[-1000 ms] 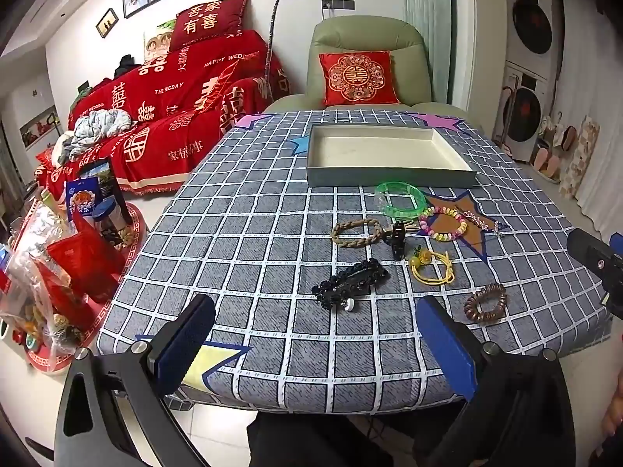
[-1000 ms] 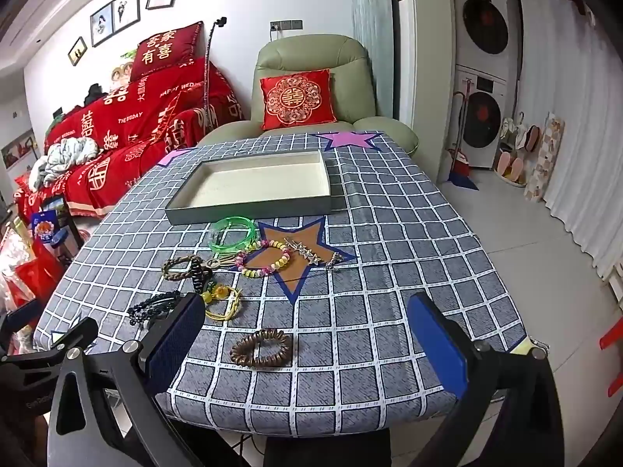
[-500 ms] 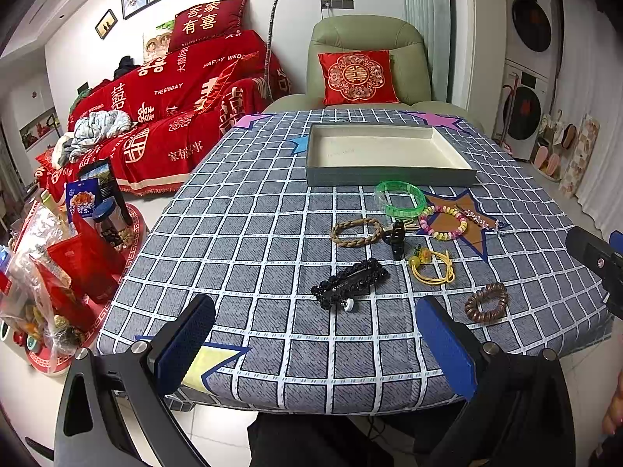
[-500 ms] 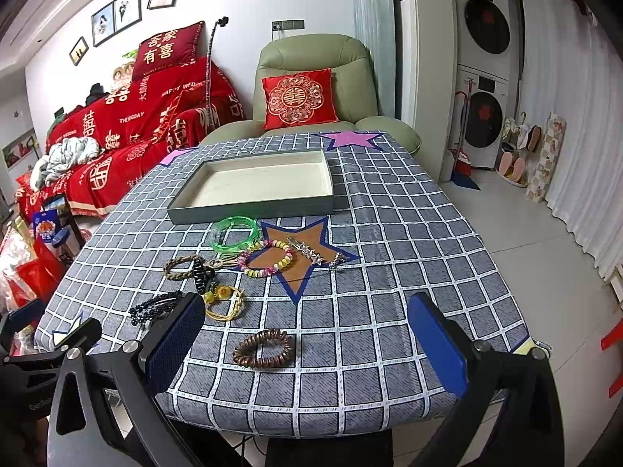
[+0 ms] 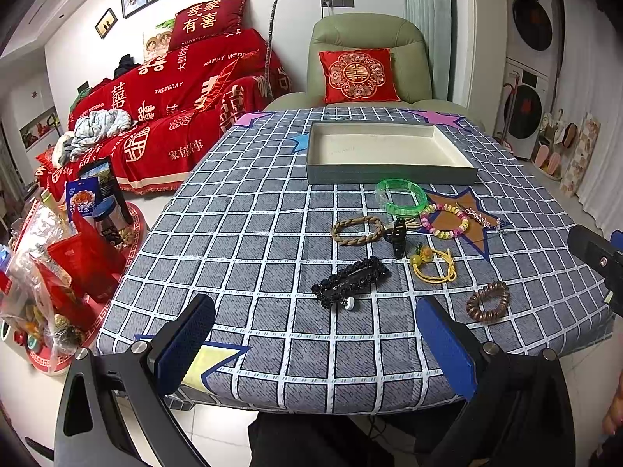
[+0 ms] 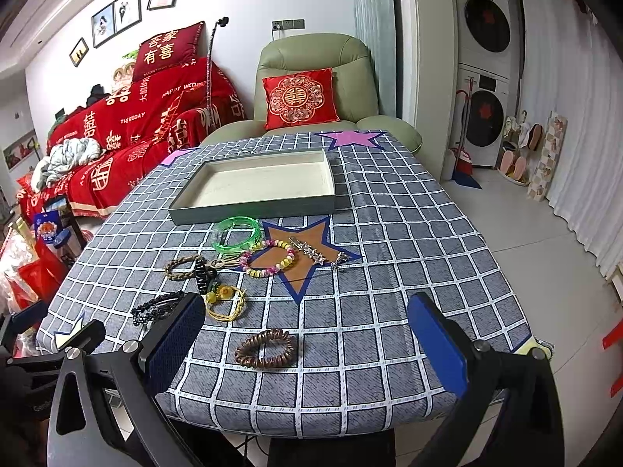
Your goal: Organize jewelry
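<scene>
Jewelry lies loose on the checked tablecloth: a green bangle [image 5: 401, 196] [image 6: 237, 234], a braided rope bracelet [image 5: 357, 230] [image 6: 183, 267], a coloured bead bracelet [image 5: 445, 220] [image 6: 269, 258], a small black claw clip [image 5: 398, 236], a yellow cord tie [image 5: 433, 265] [image 6: 226, 303], a black beaded hair clip [image 5: 352, 282] [image 6: 155, 307], a brown coil hair tie [image 5: 488, 300] [image 6: 266, 348] and silver star clips [image 6: 309, 251]. Behind them stands an empty grey tray [image 5: 389, 173] [image 6: 253, 206]. My left gripper [image 5: 315, 344] hangs open at the near table edge, before the black hair clip. My right gripper [image 6: 307, 344] is open around the brown coil tie's spot, above it.
A green armchair with a red cushion [image 5: 356, 76] stands behind the table. A red-covered sofa [image 5: 163, 116] and bags of goods on the floor [image 5: 50, 272] lie to the left. Stacked washing machines [image 6: 486, 89] are at the right.
The right gripper's view has crept slightly forward toward the table; the left gripper and the jewelry stay as they were.
</scene>
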Tool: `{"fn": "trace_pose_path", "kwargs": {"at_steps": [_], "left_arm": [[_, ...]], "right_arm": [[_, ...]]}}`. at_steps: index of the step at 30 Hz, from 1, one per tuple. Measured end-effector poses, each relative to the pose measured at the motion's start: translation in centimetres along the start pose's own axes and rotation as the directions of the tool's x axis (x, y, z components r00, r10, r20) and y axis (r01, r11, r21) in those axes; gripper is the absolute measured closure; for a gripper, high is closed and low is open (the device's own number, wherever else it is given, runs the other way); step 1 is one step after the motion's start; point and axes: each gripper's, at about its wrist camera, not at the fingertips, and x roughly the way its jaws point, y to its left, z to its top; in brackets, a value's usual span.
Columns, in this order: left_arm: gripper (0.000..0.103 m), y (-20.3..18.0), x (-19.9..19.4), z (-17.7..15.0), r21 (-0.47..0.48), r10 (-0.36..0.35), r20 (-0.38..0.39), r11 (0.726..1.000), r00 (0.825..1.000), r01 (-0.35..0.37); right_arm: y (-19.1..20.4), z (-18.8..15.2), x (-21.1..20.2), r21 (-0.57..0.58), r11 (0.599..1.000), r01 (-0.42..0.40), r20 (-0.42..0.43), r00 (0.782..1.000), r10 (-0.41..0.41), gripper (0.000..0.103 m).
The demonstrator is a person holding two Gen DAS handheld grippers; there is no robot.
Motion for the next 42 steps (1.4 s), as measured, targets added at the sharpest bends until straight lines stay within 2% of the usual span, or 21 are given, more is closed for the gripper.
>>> {"fn": "trace_pose_path", "kwargs": {"at_steps": [42], "left_arm": [[0.000,0.24,0.10,-0.30,0.003,0.003,-0.006,1.000,1.000,-0.003]], "right_arm": [[0.01,0.01,0.21,0.004,1.000,-0.006,-0.002,1.000,0.006,0.000]]}}
